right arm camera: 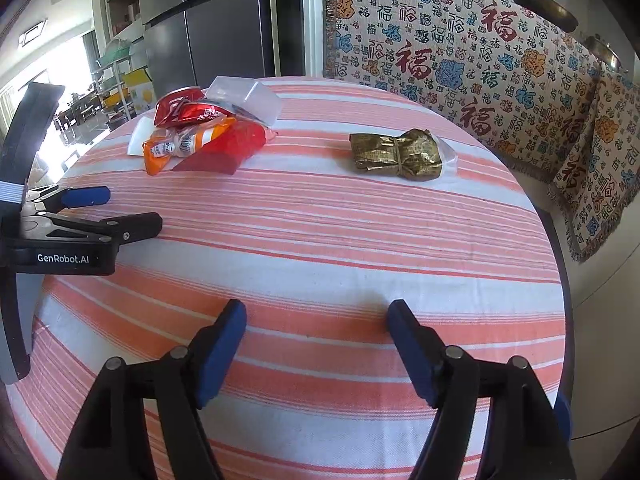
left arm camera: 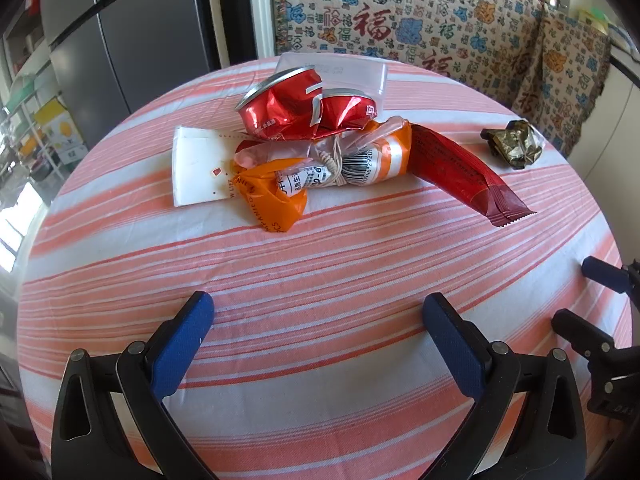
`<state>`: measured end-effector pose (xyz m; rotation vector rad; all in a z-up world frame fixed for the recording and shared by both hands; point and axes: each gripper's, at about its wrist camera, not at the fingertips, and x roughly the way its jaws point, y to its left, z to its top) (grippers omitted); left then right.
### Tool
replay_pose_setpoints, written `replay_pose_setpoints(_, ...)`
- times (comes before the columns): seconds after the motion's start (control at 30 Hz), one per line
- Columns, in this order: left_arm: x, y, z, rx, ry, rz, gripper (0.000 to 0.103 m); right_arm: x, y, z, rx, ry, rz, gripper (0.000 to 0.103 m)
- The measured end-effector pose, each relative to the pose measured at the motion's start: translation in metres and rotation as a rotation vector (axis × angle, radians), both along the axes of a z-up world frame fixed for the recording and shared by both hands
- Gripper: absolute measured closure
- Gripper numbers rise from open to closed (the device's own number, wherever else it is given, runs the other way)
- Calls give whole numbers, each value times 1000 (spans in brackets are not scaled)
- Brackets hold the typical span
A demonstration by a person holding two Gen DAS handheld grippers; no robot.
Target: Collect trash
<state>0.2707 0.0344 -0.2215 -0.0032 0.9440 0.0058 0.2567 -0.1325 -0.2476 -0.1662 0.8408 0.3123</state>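
Both pairs of fingers stood apart and empty above the striped surface.

Left gripper [left arm camera: 318, 312] had its blue fingers [left arm camera: 182, 344] spread wide, nothing between them, over the bare cloth of the surface [left arm camera: 320, 264]; the right gripper [right arm camera: 316, 320] was parted somewhat less, also holding nothing. Farther out on the surface lay the trash: a crushed red can [left arm camera: 292, 110] resting on an orange wrapper [left arm camera: 316, 164] tied with string, a dark red packet [left arm camera: 460, 172] touching it, a white card [left arm camera: 196, 168] beneath, and a clear plastic box [left arm camera: 352, 72] behind. Well apart to the right sat a crumpled gold wrapper [right arm camera: 396, 152].
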Motion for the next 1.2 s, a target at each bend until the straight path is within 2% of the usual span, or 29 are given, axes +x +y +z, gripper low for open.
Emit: replay_pose_setpoints(1.2,0,-3,0,2,-1,5,0,2,0,-1,2,0,3,25)
